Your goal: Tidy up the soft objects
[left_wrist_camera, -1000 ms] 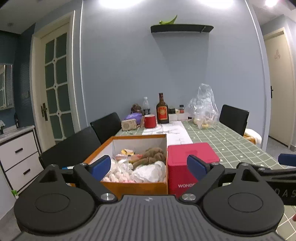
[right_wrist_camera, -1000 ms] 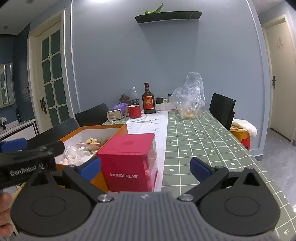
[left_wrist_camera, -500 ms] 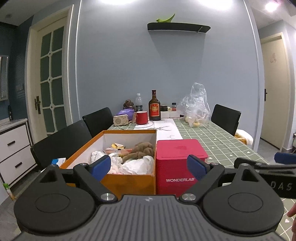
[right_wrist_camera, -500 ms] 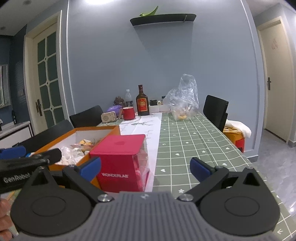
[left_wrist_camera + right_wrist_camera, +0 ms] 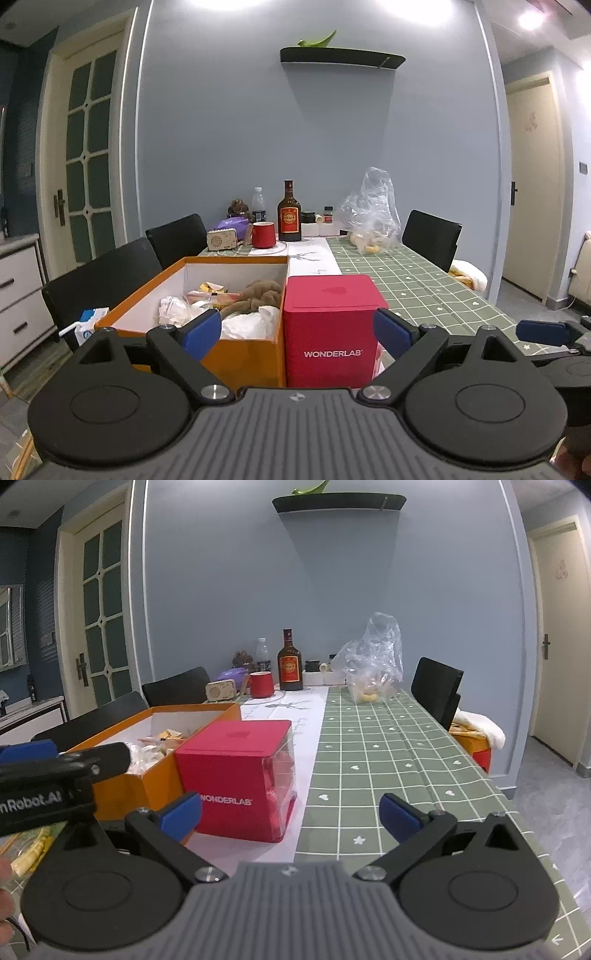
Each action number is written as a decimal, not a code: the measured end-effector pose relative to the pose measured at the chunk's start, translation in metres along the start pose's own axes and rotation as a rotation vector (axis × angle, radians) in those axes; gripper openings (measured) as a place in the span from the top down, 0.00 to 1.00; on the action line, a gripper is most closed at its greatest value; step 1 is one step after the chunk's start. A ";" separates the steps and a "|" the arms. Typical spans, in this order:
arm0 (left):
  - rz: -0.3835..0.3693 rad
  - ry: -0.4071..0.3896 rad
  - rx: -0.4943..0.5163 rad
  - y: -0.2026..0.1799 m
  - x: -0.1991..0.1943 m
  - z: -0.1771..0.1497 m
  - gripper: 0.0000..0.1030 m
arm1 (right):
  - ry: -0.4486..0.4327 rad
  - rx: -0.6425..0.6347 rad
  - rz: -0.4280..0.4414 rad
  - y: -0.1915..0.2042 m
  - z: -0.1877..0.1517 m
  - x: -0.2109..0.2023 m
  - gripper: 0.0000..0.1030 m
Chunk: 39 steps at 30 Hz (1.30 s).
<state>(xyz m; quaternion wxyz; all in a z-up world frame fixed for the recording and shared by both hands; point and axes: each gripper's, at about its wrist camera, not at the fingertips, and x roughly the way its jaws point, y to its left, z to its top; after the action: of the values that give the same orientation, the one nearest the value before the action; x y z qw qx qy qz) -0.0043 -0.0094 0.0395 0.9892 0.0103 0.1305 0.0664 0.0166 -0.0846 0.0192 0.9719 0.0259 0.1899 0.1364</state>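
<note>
An orange box (image 5: pixel 243 360) with white inner walls stands on the table and holds soft things: a brown plush toy (image 5: pixel 258 295), white crumpled bags (image 5: pixel 247 326) and small packets. It also shows in the right wrist view (image 5: pixel 129 794). A red WONDERLAB box (image 5: pixel 328 332) stands right beside it, and shows in the right wrist view (image 5: pixel 236 775) too. My left gripper (image 5: pixel 297 334) is open and empty, held back from the two boxes. My right gripper (image 5: pixel 291 819) is open and empty, to the right of the left one.
The green checked tablecloth (image 5: pixel 388 746) stretches to the right. At the far end stand a brown bottle (image 5: pixel 289 216), a red mug (image 5: pixel 263 235), a small radio (image 5: pixel 221 240) and a clear plastic bag (image 5: pixel 371 218). Black chairs (image 5: pixel 107 280) line both sides.
Both grippers have pulled back from the table, so the boxes look smaller and farther. Both stay open and empty.
</note>
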 end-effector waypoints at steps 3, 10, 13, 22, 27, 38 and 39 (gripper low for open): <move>-0.004 0.001 -0.001 -0.005 0.000 -0.002 0.00 | -0.001 -0.008 0.006 0.001 -0.001 0.001 0.03; -0.004 0.014 -0.018 -0.007 0.001 -0.003 0.00 | -0.007 -0.014 0.002 0.000 -0.003 0.001 0.03; -0.010 0.016 -0.023 -0.006 0.002 -0.004 0.00 | -0.008 -0.016 0.002 0.000 -0.004 0.001 0.03; -0.011 0.002 -0.010 -0.007 -0.001 -0.005 0.00 | -0.017 -0.022 0.010 0.003 -0.006 0.001 0.03; -0.012 -0.002 -0.009 -0.006 -0.001 -0.006 0.00 | -0.020 -0.026 0.010 0.004 -0.008 0.000 0.03; -0.018 0.004 -0.003 -0.012 -0.001 -0.007 0.00 | -0.023 -0.022 0.019 0.001 -0.012 0.001 0.03; -0.021 0.006 0.001 -0.013 0.000 -0.007 0.00 | -0.024 -0.021 0.016 0.001 -0.012 0.001 0.03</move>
<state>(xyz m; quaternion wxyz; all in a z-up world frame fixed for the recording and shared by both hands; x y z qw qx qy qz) -0.0042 -0.0221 0.0318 0.9894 0.0094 0.1334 0.0561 0.0130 -0.0837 0.0074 0.9732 0.0187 0.1766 0.1459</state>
